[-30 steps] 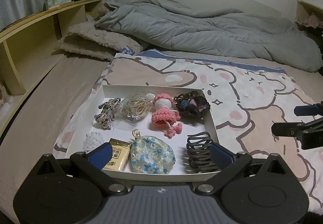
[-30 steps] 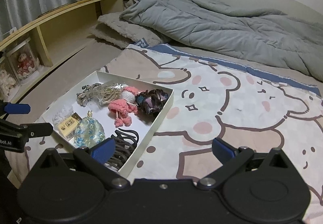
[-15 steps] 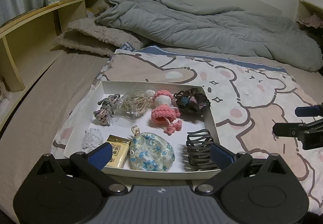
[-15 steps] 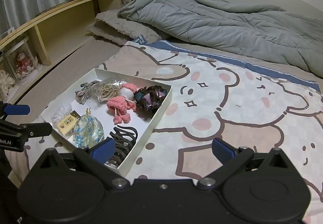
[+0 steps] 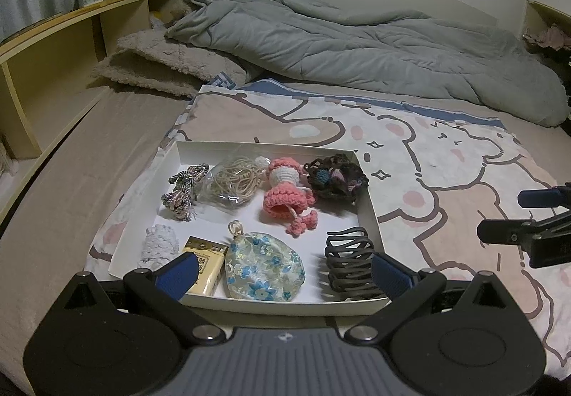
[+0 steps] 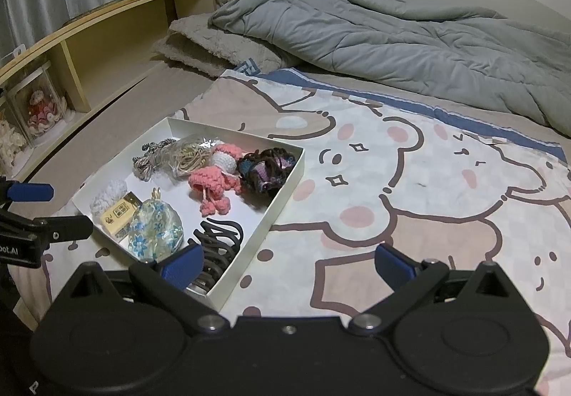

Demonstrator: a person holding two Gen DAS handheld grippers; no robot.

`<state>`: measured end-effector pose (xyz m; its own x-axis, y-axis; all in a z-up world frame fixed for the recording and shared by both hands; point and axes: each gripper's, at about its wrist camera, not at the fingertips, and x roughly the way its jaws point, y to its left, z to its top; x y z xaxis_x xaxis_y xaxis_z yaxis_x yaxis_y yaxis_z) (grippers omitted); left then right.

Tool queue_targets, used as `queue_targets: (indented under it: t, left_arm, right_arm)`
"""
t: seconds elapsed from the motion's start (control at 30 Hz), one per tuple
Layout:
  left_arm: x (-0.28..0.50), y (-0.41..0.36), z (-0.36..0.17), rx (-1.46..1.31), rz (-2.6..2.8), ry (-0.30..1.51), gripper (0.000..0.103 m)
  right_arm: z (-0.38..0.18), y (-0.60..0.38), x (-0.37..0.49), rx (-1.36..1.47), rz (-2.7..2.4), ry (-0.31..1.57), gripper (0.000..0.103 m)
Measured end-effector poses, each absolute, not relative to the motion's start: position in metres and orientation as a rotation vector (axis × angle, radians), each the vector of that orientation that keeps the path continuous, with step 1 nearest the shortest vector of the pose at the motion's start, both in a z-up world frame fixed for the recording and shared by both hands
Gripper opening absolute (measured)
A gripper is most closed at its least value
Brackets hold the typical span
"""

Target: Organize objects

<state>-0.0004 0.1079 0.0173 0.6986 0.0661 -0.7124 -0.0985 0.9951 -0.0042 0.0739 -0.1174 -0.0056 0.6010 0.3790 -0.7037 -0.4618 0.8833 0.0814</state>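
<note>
Both views have risen slightly; tray (image 5: 371, 214) contents unmoved. Left gripper (image 5: 283, 269) and right gripper (image 6: 289, 262) apart, empty.

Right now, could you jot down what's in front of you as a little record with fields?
setting: bed with cartoon bear blanket, grey duvet behind
container: white tray on the blanket
tray far row: braided cord, bagged string, pink crochet doll, dark scrunchie
tray near row: floral pouch, hair claw
left gripper: open, empty
right gripper: open, empty
</note>
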Motion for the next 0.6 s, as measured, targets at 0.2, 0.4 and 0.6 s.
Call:
queue_targets:
  t: [0.2,0.4,0.6]
  left_arm:
    - [-0.0004,0.1076,0.0176,-0.047,0.091,0.791,0.102]
    - [-0.0004,0.1076,0.0178,-0.048,0.091,0.791,0.102]
    - [-0.0005,0.1076,0.0176,-0.049,0.091,0.792,0.102]
  right_arm:
    - [-0.0062,-0.1168,0.0732,-0.108,0.490,0.792,0.103]
    - [-0.0057,-0.1155,0.0723,-0.111,0.494,0.793,0.103]
    - [-0.0049,-0.1155,0.0714,-0.110,0.498,0.791,0.103]
